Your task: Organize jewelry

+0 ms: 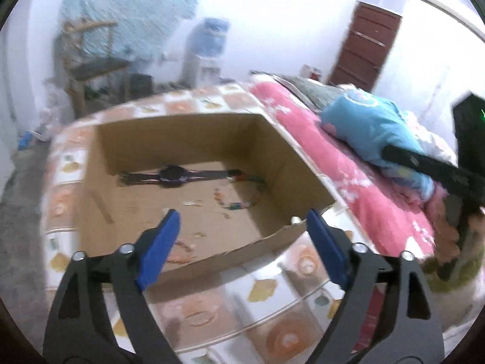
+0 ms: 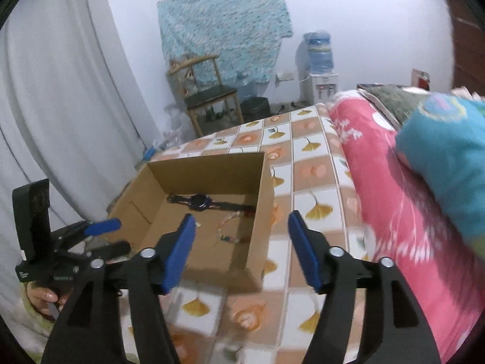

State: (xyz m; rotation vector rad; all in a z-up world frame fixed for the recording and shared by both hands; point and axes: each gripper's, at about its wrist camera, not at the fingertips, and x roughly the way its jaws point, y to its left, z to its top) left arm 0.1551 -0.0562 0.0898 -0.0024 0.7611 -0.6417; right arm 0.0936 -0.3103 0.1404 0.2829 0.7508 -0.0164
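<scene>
box mid-frame on bed | watch flat inside, strap left-right, by far wall | bracelet lower right of it | left gripper jaws apart, empty, over near rim, seemingly nearer | right gripper apart, empty

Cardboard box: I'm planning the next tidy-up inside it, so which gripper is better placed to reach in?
Probably left gripper: open, empty, over the cardboard box rim; right gripper is open beside it.

Motion blur smears the beaded bracelet and small pieces on the box floor.
</scene>
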